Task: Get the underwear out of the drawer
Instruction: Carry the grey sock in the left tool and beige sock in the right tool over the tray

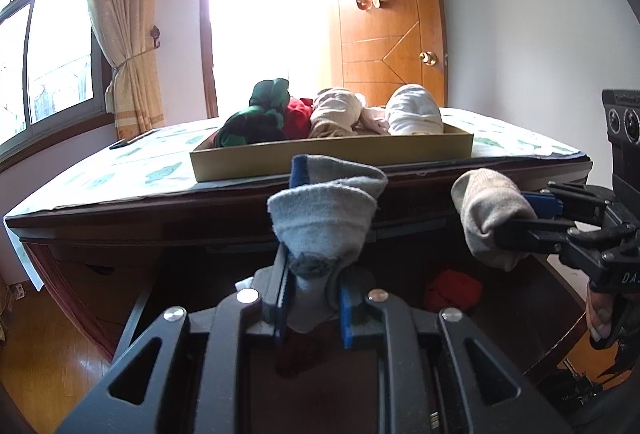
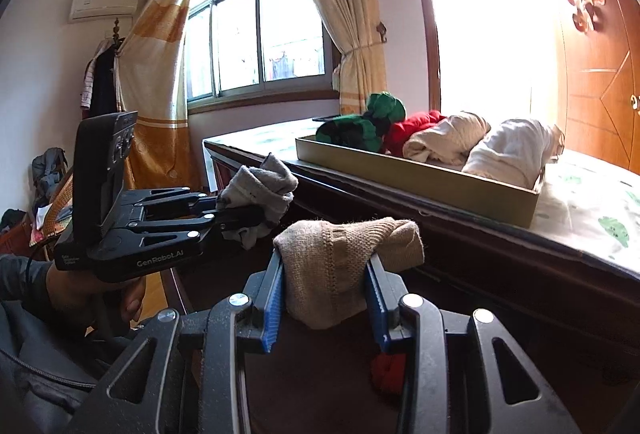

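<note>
My left gripper point(image 1: 310, 294) is shut on a rolled grey garment point(image 1: 324, 218) and holds it above the open dark drawer point(image 1: 500, 314). It also shows in the right wrist view point(image 2: 240, 214), with the grey garment point(image 2: 260, 190). My right gripper point(image 2: 326, 288) is shut on a rolled beige garment point(image 2: 344, 254), seen from the left wrist view point(image 1: 516, 230) with the beige garment point(image 1: 488, 210). A red garment point(image 1: 452, 290) lies in the drawer below.
A shallow tan tray point(image 1: 332, 158) on the patterned tabletop point(image 1: 120, 162) holds green, red, beige and white rolled clothes. The tray also shows in the right wrist view point(image 2: 420, 178). A wooden door point(image 1: 396, 34), window and curtain stand behind.
</note>
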Tool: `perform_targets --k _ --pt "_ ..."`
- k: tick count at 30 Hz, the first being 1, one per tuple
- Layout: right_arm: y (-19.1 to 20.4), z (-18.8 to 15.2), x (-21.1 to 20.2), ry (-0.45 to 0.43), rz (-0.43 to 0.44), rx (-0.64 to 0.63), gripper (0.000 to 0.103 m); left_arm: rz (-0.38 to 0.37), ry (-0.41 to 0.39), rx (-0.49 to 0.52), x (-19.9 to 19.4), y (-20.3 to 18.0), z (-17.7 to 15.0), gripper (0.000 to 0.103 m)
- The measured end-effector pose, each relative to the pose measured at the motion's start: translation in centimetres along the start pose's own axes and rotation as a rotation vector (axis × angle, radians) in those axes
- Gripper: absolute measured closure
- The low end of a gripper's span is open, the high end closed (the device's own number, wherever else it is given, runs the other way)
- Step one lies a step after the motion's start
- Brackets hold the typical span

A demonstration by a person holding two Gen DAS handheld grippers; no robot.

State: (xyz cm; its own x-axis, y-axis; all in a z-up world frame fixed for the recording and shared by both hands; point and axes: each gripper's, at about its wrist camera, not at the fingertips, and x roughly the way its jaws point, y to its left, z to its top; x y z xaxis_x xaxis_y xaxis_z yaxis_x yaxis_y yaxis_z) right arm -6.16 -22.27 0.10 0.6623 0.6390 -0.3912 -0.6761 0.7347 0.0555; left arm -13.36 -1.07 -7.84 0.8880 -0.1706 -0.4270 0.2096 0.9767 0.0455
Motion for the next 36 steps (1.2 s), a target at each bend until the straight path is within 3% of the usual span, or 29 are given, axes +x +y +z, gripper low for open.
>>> perform_targets --k 24,36 --pt "1.0 0.0 -1.7 -0.103 0.021 -0.056 0.064 0.051 -0.137 0.049 -2.3 -0.5 1.2 0.085" --pt "0.1 1.9 -1.9 -0.089 0.043 -0.029 0.064 0.01 -0.103 0.057 -1.4 -0.5 3.7 0.085"
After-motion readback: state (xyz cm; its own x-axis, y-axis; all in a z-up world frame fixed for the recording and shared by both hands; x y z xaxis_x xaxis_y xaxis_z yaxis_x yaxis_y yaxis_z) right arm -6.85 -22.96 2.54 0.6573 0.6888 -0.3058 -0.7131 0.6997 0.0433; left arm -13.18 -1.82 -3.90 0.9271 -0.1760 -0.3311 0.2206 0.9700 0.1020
